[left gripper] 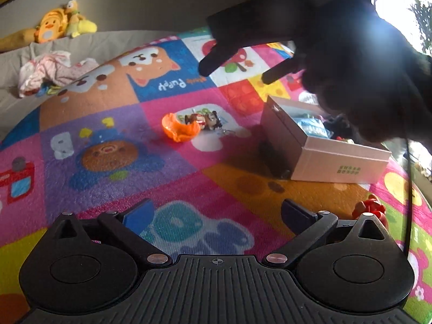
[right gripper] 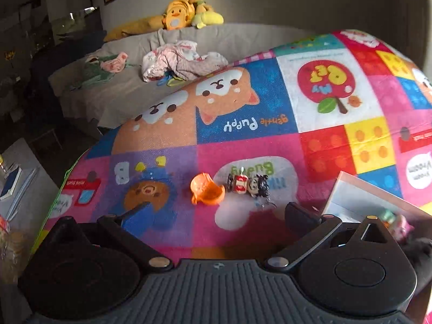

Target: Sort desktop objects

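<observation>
An orange plastic capsule shell [left gripper: 180, 129] lies open on the colourful play mat [left gripper: 113, 178], with a small figure keychain [left gripper: 208, 121] just right of it. Both also show in the right wrist view, the shell [right gripper: 206, 189] and the keychain [right gripper: 249, 185]. A white box [left gripper: 318, 145] with toys inside stands at the right; its corner shows in the right wrist view [right gripper: 359, 197]. My left gripper [left gripper: 217, 213] is open and empty, low over the mat. My right gripper [right gripper: 213, 214] is open and empty, above the mat just short of the shell; from the left wrist view it hangs dark overhead [left gripper: 237, 66].
A small red toy [left gripper: 374, 208] lies on the mat by my left gripper's right finger. A grey sofa [right gripper: 129, 86] behind the mat holds crumpled clothes [right gripper: 181, 59] and yellow plush toys [right gripper: 186, 13]. The mat's left edge drops to a table with books [right gripper: 10, 181].
</observation>
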Demonstrator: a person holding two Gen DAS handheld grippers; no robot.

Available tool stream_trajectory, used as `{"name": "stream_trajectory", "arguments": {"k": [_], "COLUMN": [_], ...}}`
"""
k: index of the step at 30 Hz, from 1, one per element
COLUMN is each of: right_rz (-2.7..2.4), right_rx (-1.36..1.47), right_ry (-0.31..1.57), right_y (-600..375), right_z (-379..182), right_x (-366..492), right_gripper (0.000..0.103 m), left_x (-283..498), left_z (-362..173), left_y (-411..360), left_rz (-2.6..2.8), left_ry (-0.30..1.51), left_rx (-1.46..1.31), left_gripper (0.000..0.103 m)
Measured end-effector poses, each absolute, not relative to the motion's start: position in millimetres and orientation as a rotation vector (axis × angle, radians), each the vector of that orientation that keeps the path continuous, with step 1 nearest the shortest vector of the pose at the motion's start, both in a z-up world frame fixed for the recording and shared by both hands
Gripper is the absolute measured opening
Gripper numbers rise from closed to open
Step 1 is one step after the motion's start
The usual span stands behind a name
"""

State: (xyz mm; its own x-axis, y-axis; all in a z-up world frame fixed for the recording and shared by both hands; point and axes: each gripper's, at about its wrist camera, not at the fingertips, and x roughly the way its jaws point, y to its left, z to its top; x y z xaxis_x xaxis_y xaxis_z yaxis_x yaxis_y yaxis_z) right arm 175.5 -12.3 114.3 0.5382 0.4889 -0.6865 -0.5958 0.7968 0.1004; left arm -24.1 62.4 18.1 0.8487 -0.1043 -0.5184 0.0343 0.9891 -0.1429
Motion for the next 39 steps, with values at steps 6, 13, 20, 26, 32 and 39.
{"name": "stream_trajectory", "arguments": {"k": [6,13,20,26,32,39], "right_rz": [0.461,0.484,0.648,0.736,0.707,0.737], "right_rx": [-0.163,-0.208,-0.182,-0.234,-0.133,-0.119], "right_ry": [0.983,1.010,0.909,1.027,1.023,0.890], "right_y": [40.5,46.3,-15.8,-65.6,-91.7,-27.4], "right_z": [53.0,31.5,90.7,85.0,90.5,94.1], "right_x": [270.0,265.7,175.2,100.9,95.7,142.6], "right_gripper": [0.092,0.064,0.064,0.065,0.069,0.069], "left_x": [-23.3,-25.0,-26.4,-30.2,-35.7,-34.1], "left_z": [10.0,8.4,9.9,10.3,7.4,6.5], "left_y": [82.3,85.6,79.4,57.0,32.3,34.8], "left_rz": [-0.077,-0.100,-0.138,-0.226,-0.279,-0.259], "left_ry": [0.555,0.545,0.545,0.607,0.643,0.658], "left_rx": [-0.275,-0.312,-0.276,-0.198,-0.119,-0.131], "left_gripper": [0.103,0.103,0.103,0.103,0.103,0.103]}}
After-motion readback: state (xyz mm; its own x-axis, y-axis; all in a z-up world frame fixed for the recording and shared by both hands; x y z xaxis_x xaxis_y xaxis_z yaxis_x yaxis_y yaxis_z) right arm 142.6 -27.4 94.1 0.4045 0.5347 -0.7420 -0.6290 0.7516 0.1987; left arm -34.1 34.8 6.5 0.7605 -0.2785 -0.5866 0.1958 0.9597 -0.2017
